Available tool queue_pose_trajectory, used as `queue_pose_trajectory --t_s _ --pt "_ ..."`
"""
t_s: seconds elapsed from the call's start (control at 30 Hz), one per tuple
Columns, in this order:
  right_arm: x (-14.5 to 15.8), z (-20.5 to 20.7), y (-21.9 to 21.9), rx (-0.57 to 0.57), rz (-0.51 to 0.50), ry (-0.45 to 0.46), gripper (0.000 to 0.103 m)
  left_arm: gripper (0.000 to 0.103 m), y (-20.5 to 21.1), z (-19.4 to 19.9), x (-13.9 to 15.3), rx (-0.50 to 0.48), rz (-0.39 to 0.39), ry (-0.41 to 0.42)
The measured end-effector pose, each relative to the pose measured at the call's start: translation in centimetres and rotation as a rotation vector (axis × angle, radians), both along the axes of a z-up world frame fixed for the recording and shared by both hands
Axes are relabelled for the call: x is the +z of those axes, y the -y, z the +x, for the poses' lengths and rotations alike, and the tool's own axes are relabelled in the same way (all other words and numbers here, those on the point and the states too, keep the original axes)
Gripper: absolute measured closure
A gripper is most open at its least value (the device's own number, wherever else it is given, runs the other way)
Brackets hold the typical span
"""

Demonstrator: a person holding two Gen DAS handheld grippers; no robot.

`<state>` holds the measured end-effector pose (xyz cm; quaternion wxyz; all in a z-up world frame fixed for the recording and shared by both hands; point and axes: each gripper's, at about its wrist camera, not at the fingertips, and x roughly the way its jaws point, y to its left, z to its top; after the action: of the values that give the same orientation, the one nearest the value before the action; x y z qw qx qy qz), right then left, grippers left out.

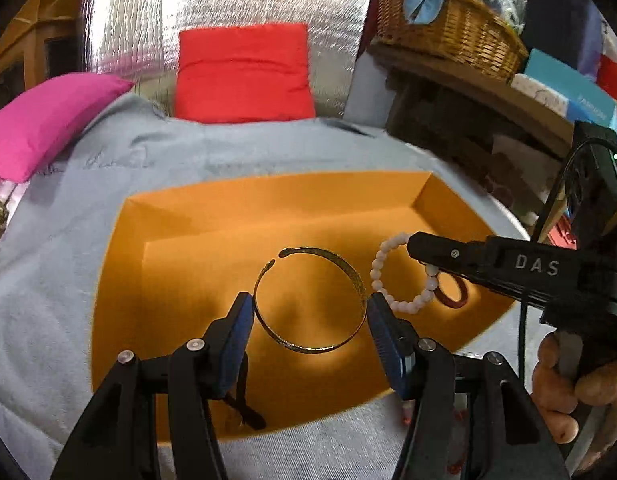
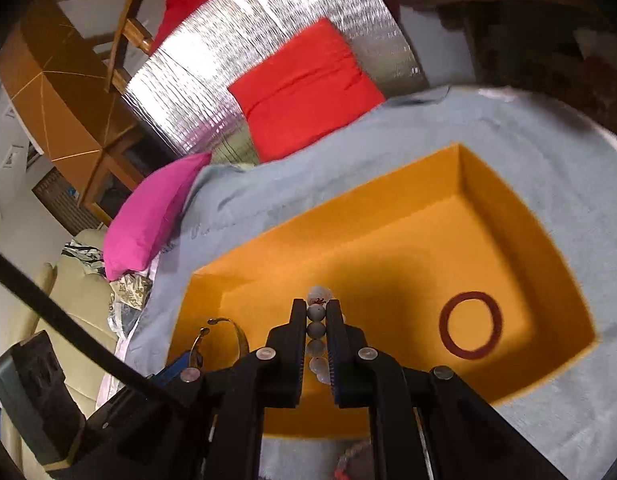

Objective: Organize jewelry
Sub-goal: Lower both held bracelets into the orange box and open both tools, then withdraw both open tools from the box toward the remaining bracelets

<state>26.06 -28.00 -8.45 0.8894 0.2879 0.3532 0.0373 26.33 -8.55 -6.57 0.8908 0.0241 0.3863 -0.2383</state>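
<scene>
Occlusion affects several items. The right gripper covers part of the white bead bracelet and the upper arc of the dark red ring in the left wrist view. A dark strap-like item at the near wall of the orange box is half hidden behind the left gripper and cannot be identified. Small red items on the grey blanket near the box edge are cut off and unclear.

The box stands open-topped on the blanket. Its far half is bare floor. The red ring lies flat toward the right wall, with free floor around it.

The left gripper is angled down over the box, and its blue pads press both sides of the open brass cuff bangle, holding it above the box floor. The right gripper enters from the right, clamped narrowly on the bead bracelet, whose loop hangs just beside the bangle. A hand grips the right gripper's handle at the frame edge.

A red cushion and a pink cushion lie at the far side, and a wicker basket stands at far right.
</scene>
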Motion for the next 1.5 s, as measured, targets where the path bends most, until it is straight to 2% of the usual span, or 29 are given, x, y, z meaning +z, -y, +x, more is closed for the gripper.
queue_pose_trajectory --t_s 0.1,0.23,0.33,0.4,0.63,0.7,0.77,0.8,0.93,1.2,1.5 --pt "-1.5 0.9 0.7 -0.01 0.013 -0.032 0.092 0.042 0.5 0.5 -0.8 -0.002 0.022 -0.024" --pt "-2.1 1.1 1.4 -0.044 0.012 -0.043 0.091 0.042 0.8 0.1 -1.3 -0.003 0.058 -0.025" --pt "-1.5 0.4 2.1 -0.073 0.01 -0.025 0.089 0.042 0.6 -0.6 -0.8 -0.004 0.059 -0.007" --pt "-0.7 -0.4 2.4 -0.088 -0.002 0.002 0.083 0.042 0.5 -1.3 -0.4 -0.007 0.063 0.01" --pt "2.0 -4.2 2.6 -0.106 -0.085 0.054 0.081 0.042 -0.7 -4.3 1.2 -0.009 0.088 0.07" --pt "2.7 -5.3 2.7 -0.115 -0.087 0.06 0.072 0.041 -1.3 -5.5 1.5 0.007 0.104 0.081" --pt "3.3 -6.8 2.8 -0.124 -0.078 0.066 0.049 0.037 -2.0 -6.7 1.9 0.029 0.129 0.108" --pt "3.7 -7.5 2.8 -0.127 -0.078 0.072 0.048 0.034 -2.2 -7.3 2.1 0.039 0.142 0.125" --pt "4.5 -10.2 2.0 -0.117 -0.106 0.07 0.048 0.032 -3.4 -10.2 3.3 0.075 0.191 0.193" --pt "4.8 -15.8 -0.6 -0.068 -0.202 0.022 0.048 0.03 -5.4 -13.9 4.8 0.114 0.18 0.233" --pt "3.1 -17.5 -1.7 -0.052 -0.215 -0.026 0.048 0.03 -6.3 -15.0 4.4 0.118 0.199 0.238"
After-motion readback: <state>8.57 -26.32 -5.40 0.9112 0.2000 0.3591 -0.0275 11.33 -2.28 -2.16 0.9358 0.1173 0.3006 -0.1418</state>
